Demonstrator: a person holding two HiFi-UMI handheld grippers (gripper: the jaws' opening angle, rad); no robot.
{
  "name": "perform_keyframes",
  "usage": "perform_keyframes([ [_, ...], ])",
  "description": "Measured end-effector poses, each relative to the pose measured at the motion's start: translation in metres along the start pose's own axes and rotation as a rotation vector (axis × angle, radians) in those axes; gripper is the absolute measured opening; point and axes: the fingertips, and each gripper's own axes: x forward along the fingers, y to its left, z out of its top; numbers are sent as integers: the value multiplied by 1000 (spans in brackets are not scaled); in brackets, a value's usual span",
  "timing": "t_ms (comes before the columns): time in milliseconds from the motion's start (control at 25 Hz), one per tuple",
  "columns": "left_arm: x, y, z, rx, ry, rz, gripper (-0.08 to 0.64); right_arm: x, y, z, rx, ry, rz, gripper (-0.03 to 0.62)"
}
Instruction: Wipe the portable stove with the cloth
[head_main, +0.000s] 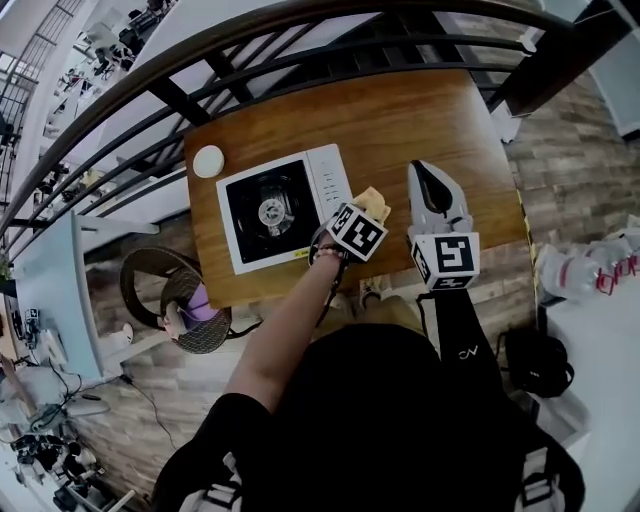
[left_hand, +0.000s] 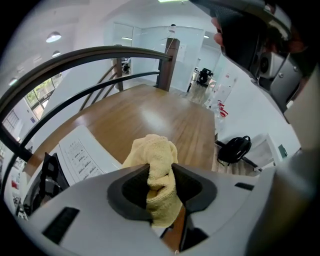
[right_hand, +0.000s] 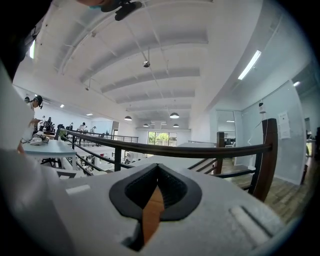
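- A person stands at a wooden tabletop (head_main: 420, 110) beside a dark railing and holds a gripper in each hand, seen from above.
- The portable stove (head_main: 285, 205) lies flat on the tabletop to the person's left. It has a white body, with a black burner area on one side and a white panel on the side nearer the grippers.
- A small round white object (head_main: 208, 161) sits on the tabletop just beyond the stove's far left corner.
- The left gripper (left_hand: 160, 186) has its jaws closed tight on a yellow cloth (left_hand: 156, 152). The cloth bunches up in front of the jaws and hangs below them.
- From above, the cloth (head_main: 373, 204) sits just beside the stove's right edge, not over it. Whether it touches the wood cannot be told.
- The right gripper (right_hand: 154, 199) has its jaws pressed together with nothing between them. Only a thin sliver of wood shows through. It hovers over bare tabletop to the right of the cloth, aimed toward the railing.
- Judged from this, the cloth is gripped and wiping has not begun.
- The next move likely calls for carrying the cloth left over the stove, lowering it onto the white panel, and sweeping across.
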Motion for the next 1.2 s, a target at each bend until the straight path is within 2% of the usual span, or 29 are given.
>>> perform_keyframes([
  [160,-4,-35,-20,65,-3,-44,126,-23,16,4,-29,-3,1,3],
  [360,-7,-65,-39,88,-5,-53,127,-51,24,7,-45,-2,-3,5],
  [560,-15,-69,-50,84,-27,-44,126,-63,39,9,-56,-10,9,5],
  [880,-46,-48,-79,35,-61,23,126,-62,73,17,-67,-19,67,4],
  [1200,-90,6,-128,-122,-96,111,126,-38,131,21,-79,-24,185,3],
])
